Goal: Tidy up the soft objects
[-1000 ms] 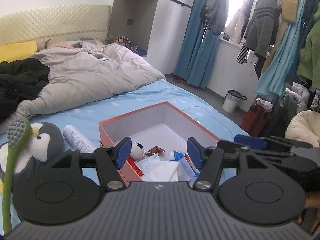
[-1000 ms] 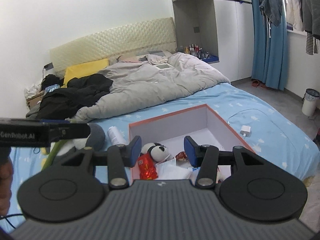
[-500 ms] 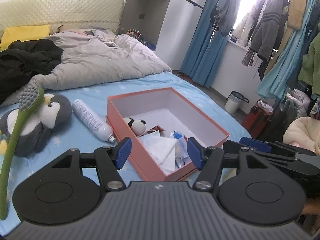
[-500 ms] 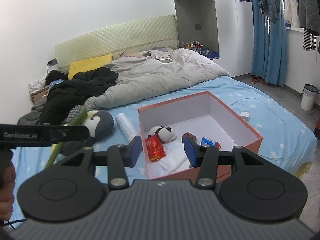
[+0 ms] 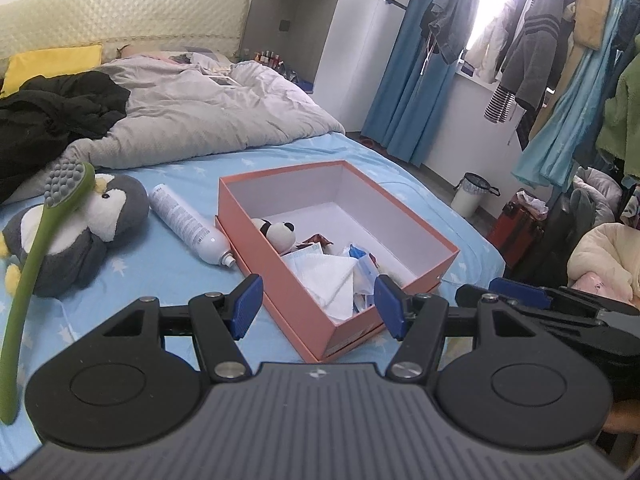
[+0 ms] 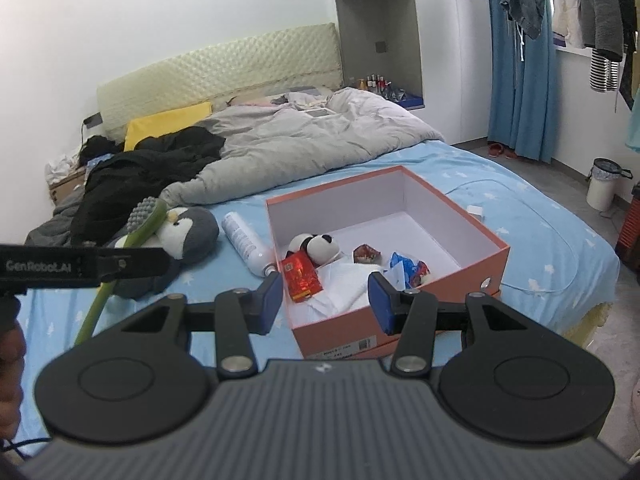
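We hold both tools above the near edge of the bed (image 5: 280, 152), which is covered in a light blue sheet with white stars. Our left hand-held gripper (image 5: 316, 304) stands wide apart with nothing between its blue pads, and our right hand-held gripper (image 6: 324, 300) is parted a little less, also empty. Ahead of both sits an open orange box (image 6: 486, 264) on the sheet; inside it we see a small panda plush (image 6: 316, 246), a red packet (image 6: 300, 276), white cloth (image 5: 328, 276) and blue wrappers (image 6: 404, 264) gathered at its near end. Left of the box a white spray can (image 5: 188, 220) lies on its side, its nozzle close to the box wall. Further left a grey penguin plush (image 5: 80, 232) rests on the sheet, with a green long-handled brush (image 5: 36, 252) lying across it. A grey duvet (image 6: 288, 140) and black clothes (image 6: 140, 172) are heaped behind.
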Tool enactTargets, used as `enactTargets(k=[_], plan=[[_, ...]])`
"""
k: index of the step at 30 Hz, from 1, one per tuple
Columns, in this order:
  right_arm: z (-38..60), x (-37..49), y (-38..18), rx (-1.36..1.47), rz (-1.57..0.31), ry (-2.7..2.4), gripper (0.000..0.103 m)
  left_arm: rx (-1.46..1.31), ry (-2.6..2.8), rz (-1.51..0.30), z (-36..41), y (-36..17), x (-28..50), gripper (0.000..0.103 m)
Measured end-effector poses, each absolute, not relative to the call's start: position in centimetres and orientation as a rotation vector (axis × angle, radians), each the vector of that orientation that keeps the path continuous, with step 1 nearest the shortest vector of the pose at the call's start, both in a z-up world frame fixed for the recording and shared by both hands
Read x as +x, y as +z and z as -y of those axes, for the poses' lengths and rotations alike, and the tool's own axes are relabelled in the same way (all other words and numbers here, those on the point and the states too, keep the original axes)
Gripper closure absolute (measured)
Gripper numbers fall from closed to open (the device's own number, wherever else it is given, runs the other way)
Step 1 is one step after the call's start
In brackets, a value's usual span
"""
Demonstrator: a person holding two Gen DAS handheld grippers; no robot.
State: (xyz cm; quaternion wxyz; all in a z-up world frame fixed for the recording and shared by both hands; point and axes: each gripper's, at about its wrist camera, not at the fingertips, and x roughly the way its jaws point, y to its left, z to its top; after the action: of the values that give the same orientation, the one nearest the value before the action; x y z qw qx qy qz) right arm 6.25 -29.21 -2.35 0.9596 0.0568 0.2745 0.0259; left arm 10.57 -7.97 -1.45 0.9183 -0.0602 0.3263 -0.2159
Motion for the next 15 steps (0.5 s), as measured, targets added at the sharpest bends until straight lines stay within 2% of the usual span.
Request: enactTargets(k=[15], plan=[[30.11, 6.08, -2.79, 0.152, -0.563, 0.039, 0.053, -0.111, -0.442, -0.668, 8.22, -1.19, 10.55, 0.036]])
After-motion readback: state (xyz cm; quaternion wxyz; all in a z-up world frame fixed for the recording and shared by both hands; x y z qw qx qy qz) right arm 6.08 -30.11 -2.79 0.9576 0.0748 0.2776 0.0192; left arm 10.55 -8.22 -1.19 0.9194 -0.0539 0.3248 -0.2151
